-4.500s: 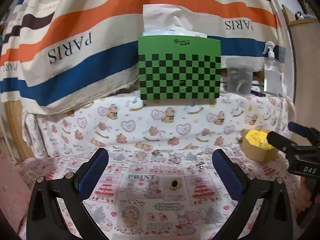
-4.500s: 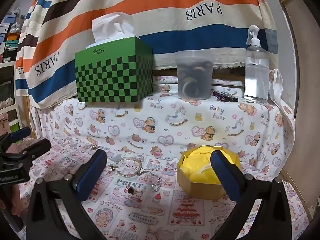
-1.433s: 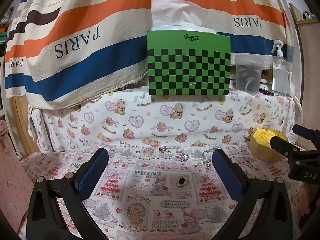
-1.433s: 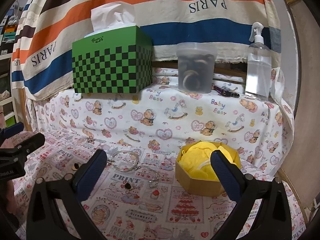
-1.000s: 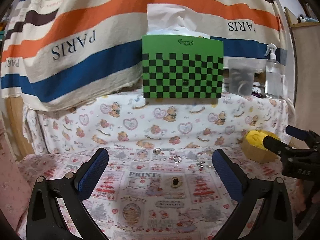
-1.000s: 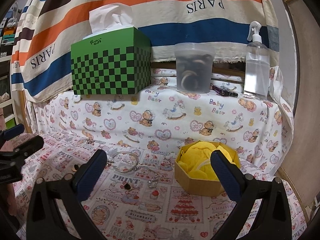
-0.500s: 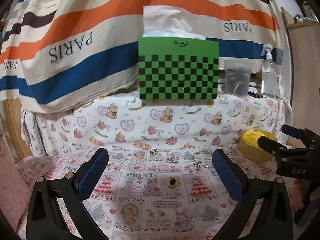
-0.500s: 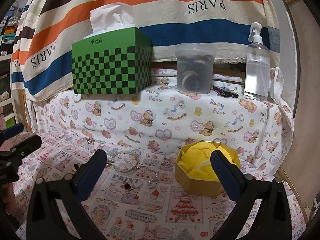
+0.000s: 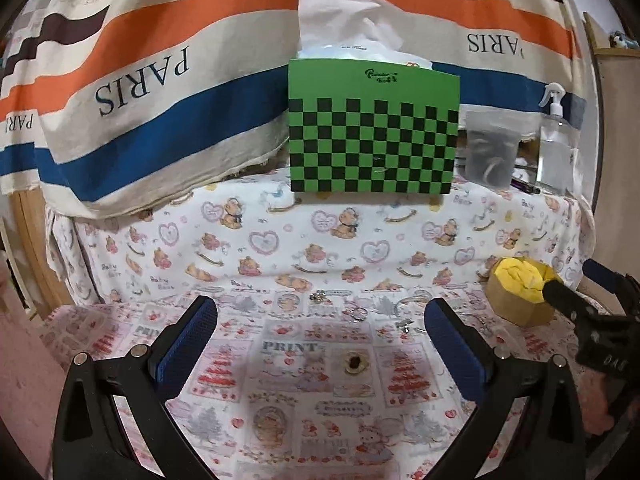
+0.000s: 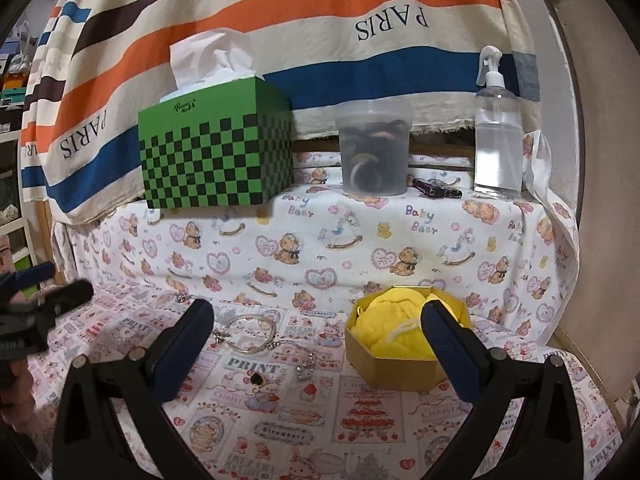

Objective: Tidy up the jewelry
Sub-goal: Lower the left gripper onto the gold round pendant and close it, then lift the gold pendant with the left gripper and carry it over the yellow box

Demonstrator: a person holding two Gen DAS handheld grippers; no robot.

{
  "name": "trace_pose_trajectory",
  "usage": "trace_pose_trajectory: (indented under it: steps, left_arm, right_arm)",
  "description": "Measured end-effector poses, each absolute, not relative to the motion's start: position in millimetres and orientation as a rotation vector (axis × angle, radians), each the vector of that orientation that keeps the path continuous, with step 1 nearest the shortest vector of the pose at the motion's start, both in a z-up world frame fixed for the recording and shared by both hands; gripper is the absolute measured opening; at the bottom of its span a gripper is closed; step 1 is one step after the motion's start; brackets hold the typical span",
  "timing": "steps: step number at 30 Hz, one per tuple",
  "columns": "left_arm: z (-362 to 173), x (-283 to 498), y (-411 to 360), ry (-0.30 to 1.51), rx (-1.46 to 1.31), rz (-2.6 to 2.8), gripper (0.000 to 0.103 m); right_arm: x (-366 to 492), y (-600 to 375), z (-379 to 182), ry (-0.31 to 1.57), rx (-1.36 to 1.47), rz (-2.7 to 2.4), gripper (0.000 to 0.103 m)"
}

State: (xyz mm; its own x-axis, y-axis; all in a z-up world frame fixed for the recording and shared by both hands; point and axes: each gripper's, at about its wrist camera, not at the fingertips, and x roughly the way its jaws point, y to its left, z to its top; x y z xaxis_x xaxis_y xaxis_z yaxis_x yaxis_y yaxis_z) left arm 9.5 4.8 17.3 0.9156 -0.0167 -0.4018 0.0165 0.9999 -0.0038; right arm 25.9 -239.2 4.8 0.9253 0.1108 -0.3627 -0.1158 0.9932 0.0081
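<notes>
Hanging behind the tissue box (image 10: 216, 152), striped cloth (image 10: 280, 20) reads "PARIS".

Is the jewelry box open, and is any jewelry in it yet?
Open: the jewelry box has no lid on, and only yellow cloth shows inside. No jewelry visible there.

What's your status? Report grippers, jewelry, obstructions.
Left gripper open, empty. Right gripper open, empty. Bangle and ring loose on cloth, box holds only yellow padding. Nothing in the way.
</notes>
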Motion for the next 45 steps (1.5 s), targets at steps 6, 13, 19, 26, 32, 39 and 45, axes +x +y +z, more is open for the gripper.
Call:
trace_pose_trajectory:
  steps: [6,13,19,26,32,39,45]
  left_arm:
    - [20.1,30.5,6.3,0.507,0.012,0.020,0.081]
    - [-9.9,62.9,-0.1,0.703,-0.012,-0.056,0.038]
    - [-37.3,81.3,-11.5,0.841,-0.016,-0.157,0.037]
    - [-55.5,94.5,-20.0,0.944,0.019,-0.191,0.032]
    - [-58.0,103.0,-20.7,0.953,0.012,-0.177,0.020]
    - [-50.0,94.2,-13.2,0.928,-0.060,-0.201,0.009]
    - [-29.7,82.1,3.6,0.805,-0.109,-0.192,0.009]
  right_arm:
    - [28.0,-241.9,2.2,0.399,-0.021,0.087,0.103]
    - [30.6,-246.0,1.0,0.413,-0.010,0.072,0.103]
    - [34.8,-251.1,-1.6,0.435,0.005,0.053,0.103]
    - [41.3,-259.4,-4.5,0.469,0.043,0.038,0.103]
    - [42.6,-262.7,-5.7,0.482,0.063,0.035,0.103]
    - [40.5,-261.5,-4.3,0.467,0.033,0.008,0.103]
    - [41.3,-268.2,-0.9,0.477,0.069,0.028,0.103]
